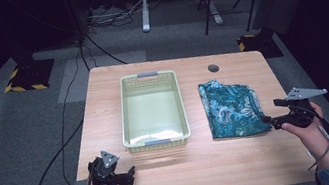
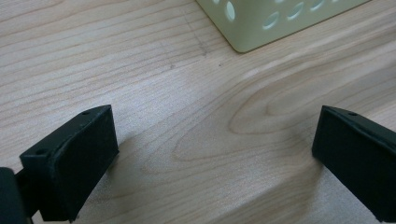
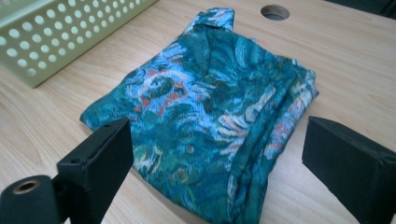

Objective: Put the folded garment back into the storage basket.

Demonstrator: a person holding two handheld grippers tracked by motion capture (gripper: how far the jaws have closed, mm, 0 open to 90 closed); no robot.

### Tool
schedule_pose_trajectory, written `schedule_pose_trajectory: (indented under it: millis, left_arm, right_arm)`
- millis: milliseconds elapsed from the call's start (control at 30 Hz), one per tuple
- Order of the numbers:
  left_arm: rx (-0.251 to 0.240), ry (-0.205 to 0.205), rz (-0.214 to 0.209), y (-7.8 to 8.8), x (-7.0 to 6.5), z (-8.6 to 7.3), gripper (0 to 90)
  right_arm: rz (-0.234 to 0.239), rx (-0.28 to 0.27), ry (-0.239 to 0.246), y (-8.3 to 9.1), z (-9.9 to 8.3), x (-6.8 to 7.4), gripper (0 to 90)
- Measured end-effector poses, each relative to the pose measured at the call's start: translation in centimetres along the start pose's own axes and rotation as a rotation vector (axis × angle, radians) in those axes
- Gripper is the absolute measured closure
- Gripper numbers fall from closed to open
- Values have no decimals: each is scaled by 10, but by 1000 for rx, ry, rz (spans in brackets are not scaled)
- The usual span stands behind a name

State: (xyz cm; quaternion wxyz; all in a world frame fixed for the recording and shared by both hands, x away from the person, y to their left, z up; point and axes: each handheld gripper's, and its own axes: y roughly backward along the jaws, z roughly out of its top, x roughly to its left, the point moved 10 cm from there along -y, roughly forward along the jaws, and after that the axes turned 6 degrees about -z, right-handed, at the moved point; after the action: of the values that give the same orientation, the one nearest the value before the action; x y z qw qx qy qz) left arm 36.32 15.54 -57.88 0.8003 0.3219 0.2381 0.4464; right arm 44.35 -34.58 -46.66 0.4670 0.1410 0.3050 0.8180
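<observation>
Folded teal floral cloth (image 1: 232,108), centre-right of frame, beside pale green basket (image 1: 158,143). Right gripper (image 1: 271,114) at cloth's lower-right edge, jaws apart. Left gripper (image 1: 126,175), lower left, jaws apart over bare tabletop (image 1: 205,166).

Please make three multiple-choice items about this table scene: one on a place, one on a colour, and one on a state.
1. Where does the folded cloth lie relative to the basket?
A. inside it
B. on the table to its right in the high view
C. under it

2. What is the main colour of the cloth?
A. teal with a light pattern
B. plain red
C. plain white

3. How do the jaws of the right gripper stand?
A. shut on the cloth
B. shut on the basket rim
C. open, spread on either side of the cloth's near edge

Answers:
1. B, the cloth rests on the wooden table, apart from the basket.
2. A, the right gripper view shows teal fabric with pale and reddish marks.
3. C, a wide gap separates the two black jaws.
</observation>
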Motion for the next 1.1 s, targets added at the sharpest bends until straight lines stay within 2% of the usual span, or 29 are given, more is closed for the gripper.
schedule_pose_trajectory:
  millis: [167, 500, 833, 1100]
  left_arm:
    - [-1, 0, 0, 0, 0, 0, 3]
    - [-1, 0, 0, 0, 0, 0, 3]
    - [0, 0, 0, 0, 0, 0, 3]
    - [-1, 0, 0, 0, 0, 0, 3]
  right_arm:
    - [1, -3, 11, -5, 9, 1, 91]
    - [-12, -26, -7, -11, 24, 0, 89]
    - [-15, -25, 3, -25, 37, 6, 83]
    - [-7, -43, -10, -33, 47, 9, 82]
